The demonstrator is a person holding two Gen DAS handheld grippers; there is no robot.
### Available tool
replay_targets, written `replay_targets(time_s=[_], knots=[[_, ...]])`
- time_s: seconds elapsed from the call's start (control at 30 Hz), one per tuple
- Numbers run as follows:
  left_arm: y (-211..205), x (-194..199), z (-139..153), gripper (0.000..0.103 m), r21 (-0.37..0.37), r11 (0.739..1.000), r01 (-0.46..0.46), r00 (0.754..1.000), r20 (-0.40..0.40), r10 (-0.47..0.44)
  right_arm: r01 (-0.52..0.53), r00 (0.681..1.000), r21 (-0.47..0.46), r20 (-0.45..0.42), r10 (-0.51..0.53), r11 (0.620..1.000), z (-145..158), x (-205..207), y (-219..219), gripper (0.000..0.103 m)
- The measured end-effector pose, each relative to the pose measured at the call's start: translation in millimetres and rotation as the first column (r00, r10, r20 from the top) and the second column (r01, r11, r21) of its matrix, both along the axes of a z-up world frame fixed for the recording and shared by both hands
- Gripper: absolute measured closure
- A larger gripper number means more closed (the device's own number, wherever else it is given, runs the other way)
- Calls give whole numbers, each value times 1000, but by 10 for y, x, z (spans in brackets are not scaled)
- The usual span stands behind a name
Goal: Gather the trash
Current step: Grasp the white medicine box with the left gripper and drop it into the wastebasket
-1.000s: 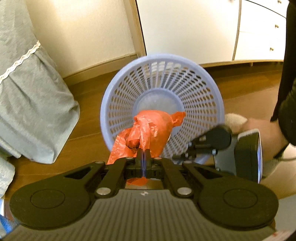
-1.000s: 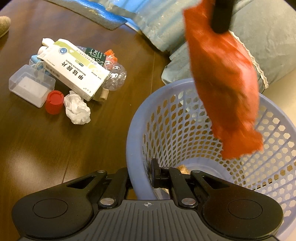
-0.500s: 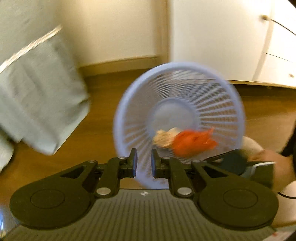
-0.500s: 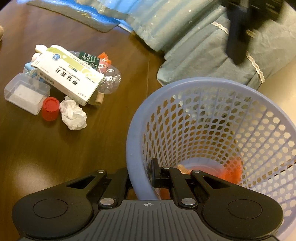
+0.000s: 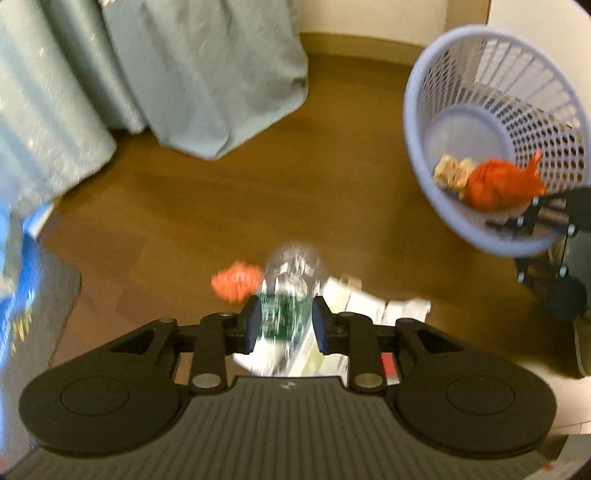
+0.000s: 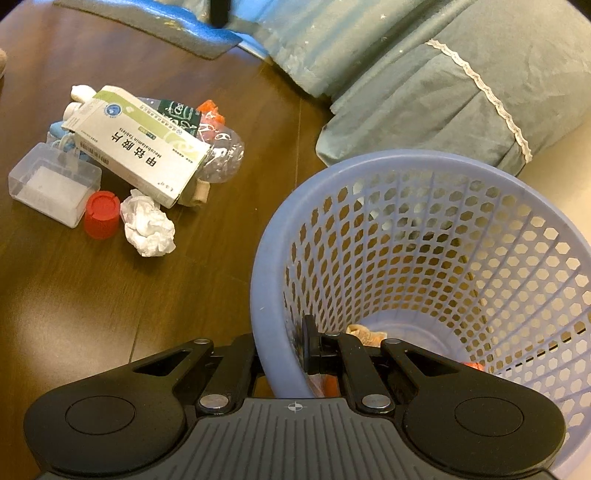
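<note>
My right gripper (image 6: 308,347) is shut on the near wall of the lilac mesh basket (image 6: 280,221), holding it tilted above the wooden floor. An orange plastic bag (image 5: 498,184) and a tan crumpled scrap (image 5: 452,171) lie inside the basket (image 5: 417,110). My left gripper (image 5: 282,325) points down over the trash pile, its jaws opening. A clear plastic bottle (image 5: 291,273) shows between its fingers in the blurred view, with no pad pressing on it. The pile holds a white medicine box (image 6: 140,147), the bottle (image 6: 221,151), a red cap (image 6: 102,214) and a crumpled tissue (image 6: 147,225).
A clear plastic case (image 6: 51,184) lies at the pile's left edge, and an orange scrap (image 5: 236,282) sits beside the bottle. Grey-green cloth (image 6: 443,74) hangs behind the basket. A blue mat (image 6: 184,26) lies at the far side.
My left gripper let go of the orange bag, which dropped into the basket. It then swung away and down over the trash pile, jaws widening. My right gripper kept still.
</note>
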State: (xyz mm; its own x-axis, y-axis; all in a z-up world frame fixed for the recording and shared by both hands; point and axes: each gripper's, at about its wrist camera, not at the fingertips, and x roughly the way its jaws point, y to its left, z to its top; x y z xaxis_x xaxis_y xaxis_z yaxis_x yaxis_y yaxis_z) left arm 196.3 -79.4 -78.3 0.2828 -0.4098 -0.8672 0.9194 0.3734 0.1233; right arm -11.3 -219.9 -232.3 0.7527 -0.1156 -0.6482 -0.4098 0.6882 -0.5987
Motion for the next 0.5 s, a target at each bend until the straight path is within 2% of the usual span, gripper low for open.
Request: replay_targets(time_s=[0.1,0.2,0.33,0.4,0.5], knots=[[171,3,-135,73,8,999,-45,999,-19,45,7,1000,7,-4,-7,1000,-5,14,9,100],[285,-49,-266,67,33,999,-40,999,-16,40,12,1000,-4,1,-12,1000,-10,33,38,100],[317,-129,-432,54,64,997,48,999,12,-49,14,1000,-19,5,-14,1000,-8,51,61,100],[300,-221,-506,39,76,990,117,993,23,-119,13,1000,-22,6,-13,1000,-14,64,69,100],[236,-316,-635,29,96,975,202,978,34,-206,9,1000,-27,5,-8,1000,-26,71,86,100]])
